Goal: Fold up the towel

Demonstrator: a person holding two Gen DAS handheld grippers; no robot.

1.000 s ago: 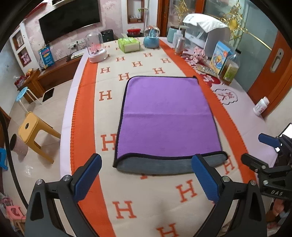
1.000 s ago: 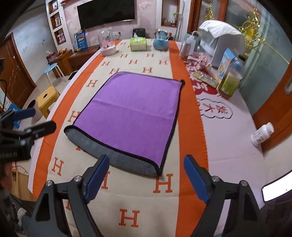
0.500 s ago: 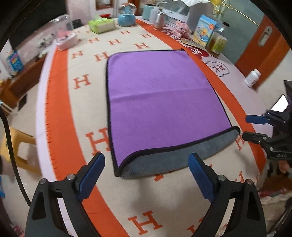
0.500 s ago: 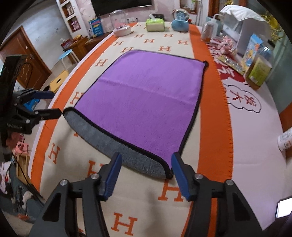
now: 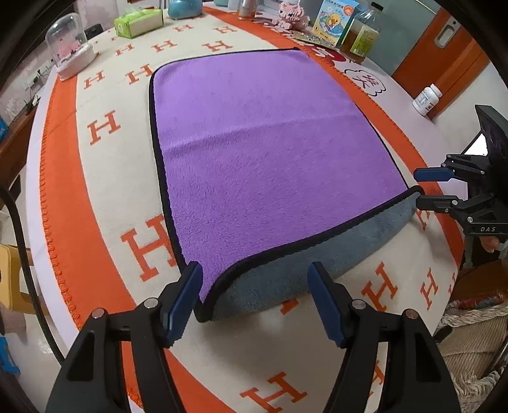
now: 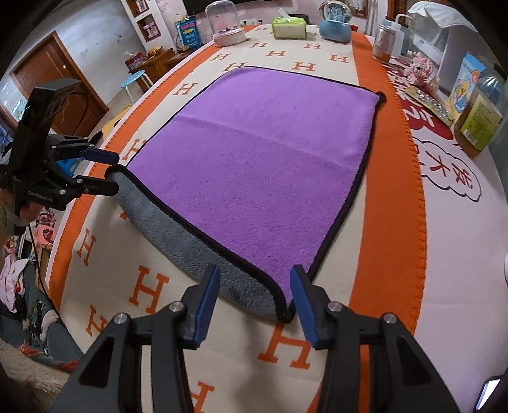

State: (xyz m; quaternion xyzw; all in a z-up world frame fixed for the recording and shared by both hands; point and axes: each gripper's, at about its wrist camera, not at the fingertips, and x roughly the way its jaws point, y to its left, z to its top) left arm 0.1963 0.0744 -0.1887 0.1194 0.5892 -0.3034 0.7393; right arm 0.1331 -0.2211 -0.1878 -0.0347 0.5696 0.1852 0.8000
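A purple towel (image 5: pixel 270 152) with a black hem and grey underside lies folded once on the table; it also shows in the right wrist view (image 6: pixel 260 159). The grey lower layer sticks out along the near edge. My left gripper (image 5: pixel 255 295) is open with its jaws either side of the near left corner. It also shows in the right wrist view (image 6: pixel 101 173). My right gripper (image 6: pixel 255 301) is open with its jaws either side of the near right corner. It also shows in the left wrist view (image 5: pixel 427 187).
The table wears an orange and cream H-pattern cloth (image 5: pixel 143 251). At the far end stand a glass dome (image 6: pixel 225 23), a green tissue box (image 6: pixel 289 27) and a blue globe (image 6: pixel 335 20). Bottles and boxes (image 6: pixel 476 124) line the right side. A white pill bottle (image 5: pixel 427 98) lies near the right edge.
Both grippers have moved forward and down to the towel's near corners. Their jaws have narrowed but stay open. The towel has not moved.
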